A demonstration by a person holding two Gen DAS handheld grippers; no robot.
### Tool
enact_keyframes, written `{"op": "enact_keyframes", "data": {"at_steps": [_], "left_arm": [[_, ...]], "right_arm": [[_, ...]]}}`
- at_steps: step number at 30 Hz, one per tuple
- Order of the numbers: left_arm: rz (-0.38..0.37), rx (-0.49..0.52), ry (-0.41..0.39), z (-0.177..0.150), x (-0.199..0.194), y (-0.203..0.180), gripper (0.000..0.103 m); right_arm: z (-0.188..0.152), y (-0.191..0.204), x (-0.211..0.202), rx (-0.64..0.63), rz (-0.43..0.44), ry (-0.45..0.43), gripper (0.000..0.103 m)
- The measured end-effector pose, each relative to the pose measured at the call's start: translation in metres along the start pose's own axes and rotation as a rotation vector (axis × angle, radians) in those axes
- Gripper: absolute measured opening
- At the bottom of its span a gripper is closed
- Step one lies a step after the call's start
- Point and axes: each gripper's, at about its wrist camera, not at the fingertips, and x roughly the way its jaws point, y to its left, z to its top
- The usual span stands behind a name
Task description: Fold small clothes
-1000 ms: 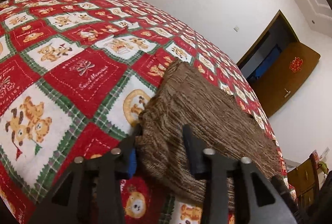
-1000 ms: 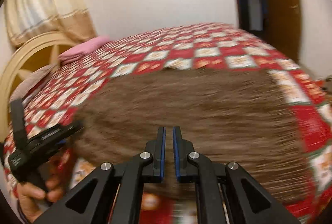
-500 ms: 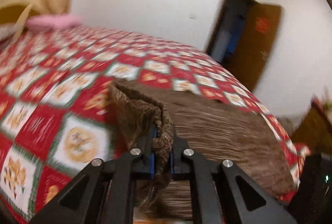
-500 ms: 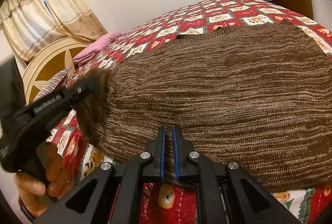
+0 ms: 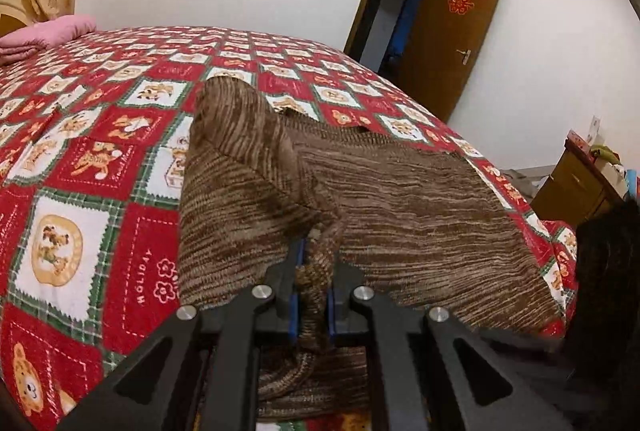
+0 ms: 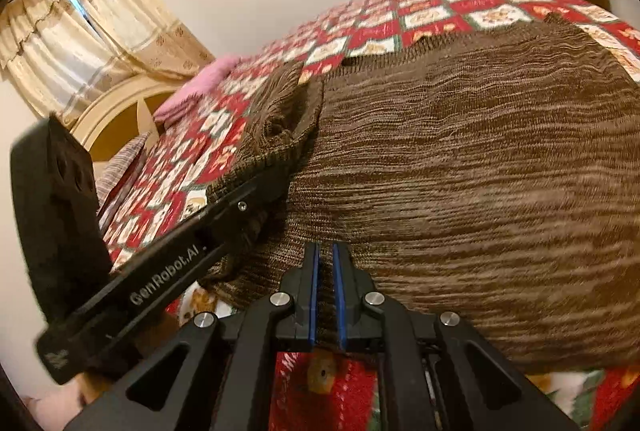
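While I've got both grippers clamped on this brown sweater (image 5: pixel 400 199), the trick is to carry the left edge across without dragging the whole thing along the quilt (image 5: pixel 100 159). My left gripper (image 5: pixel 311 295) is pinched shut on a bunched bit of the sweater's side, low centre in its own view, and my right gripper (image 6: pixel 325 295) is nearly closed on the near hem, bottom middle of its frame, with knit between the pads. The sweater lies spread over the middle and right of both views, on the red teddy-bear quilt. I reckon the right one should stay put as an anchor while the left lifts a little and lays the flap flat, so the fold line comes out straight and not lumpy. Compared with half a second ago, the left-side flap stands up taller and has swung further over the body, and in the right view my left gripper (image 6: pixel 256 199) now reaches in from lower left toward the middle. A second back it was open and hadn't grabbed anything.
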Motion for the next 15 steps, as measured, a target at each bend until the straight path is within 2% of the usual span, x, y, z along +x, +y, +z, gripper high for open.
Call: {"op": "enact_keyframes", "data": {"at_steps": [3, 4, 5, 6, 7, 8, 10, 12, 15], "left_arm": [[-0.012, -0.014, -0.002, 0.000, 0.002, 0.002, 0.010], [-0.014, -0.018, -0.003, -0.001, 0.003, 0.002, 0.010], [-0.016, -0.022, -0.004, -0.001, 0.004, 0.003, 0.010], [-0.015, -0.025, -0.007, -0.001, 0.004, 0.003, 0.010], [-0.015, -0.027, -0.011, -0.001, 0.003, 0.003, 0.010], [-0.017, -0.028, -0.015, -0.002, 0.003, 0.003, 0.010], [-0.022, -0.036, -0.019, -0.002, 0.002, 0.004, 0.010], [-0.033, -0.047, -0.020, -0.002, 0.001, 0.006, 0.010], [-0.042, -0.060, -0.024, -0.002, 0.001, 0.008, 0.010]], "right_arm": [[0.026, -0.006, -0.016, 0.022, 0.030, -0.019, 0.012], [0.043, -0.006, -0.020, 0.028, 0.056, -0.027, 0.034], [0.054, -0.005, -0.020, 0.031, 0.070, -0.028, 0.070], [0.066, -0.004, -0.018, 0.034, 0.093, -0.030, 0.084], [0.078, -0.003, -0.014, 0.038, 0.139, -0.039, 0.092], [0.094, -0.002, -0.004, 0.043, 0.193, -0.039, 0.092], [0.115, 0.003, 0.023, 0.047, 0.211, 0.008, 0.092], [0.131, 0.006, 0.052, 0.062, 0.272, 0.060, 0.092], [0.147, 0.011, 0.091, 0.053, 0.274, 0.100, 0.092]]}}
